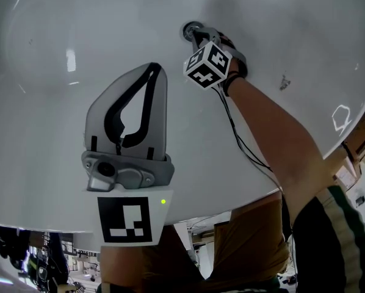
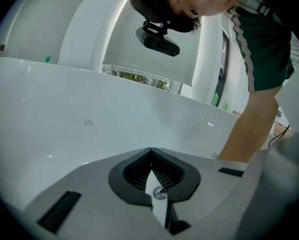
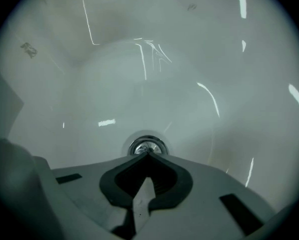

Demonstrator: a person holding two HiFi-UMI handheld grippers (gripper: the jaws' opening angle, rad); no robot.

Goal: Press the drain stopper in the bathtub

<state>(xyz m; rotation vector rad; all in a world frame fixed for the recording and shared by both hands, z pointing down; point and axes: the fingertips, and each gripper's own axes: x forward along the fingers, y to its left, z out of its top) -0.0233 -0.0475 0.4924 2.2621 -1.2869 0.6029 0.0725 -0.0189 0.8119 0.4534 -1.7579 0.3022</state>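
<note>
Bathtub [image 1: 48, 133] surface, white and glossy, fills nearly all of the head view. The drain stopper [image 3: 147, 146] sits at its bottom, a small round chrome piece inside a metal rim. The person's right forearm [image 1: 280, 139] stretches toward the drain stopper from the tub's edge, bare below a dark green sleeve [image 1: 338, 237] with pale stripes. The left gripper [image 1: 157, 67] hangs well apart from the drain stopper, nearer the person and off to the stopper's left, over bare tub wall. Its jaws are closed tip to tip with nothing between them. The right gripper [image 3: 148, 154] is down at the drain stopper, its jaws pressed together and empty. In the right gripper view their joined tips lie right at the stopper's near edge; whether they touch the chrome cannot be told. Its marker cube [image 1: 208, 65] shows just on the person's side of the drain stopper in the head view. A thin black cable [image 1: 243, 146] trails from the cube away from the drain stopper, along the forearm. A small dark smudge [image 1: 284, 83] marks the tub to the right of the drain stopper.
</note>
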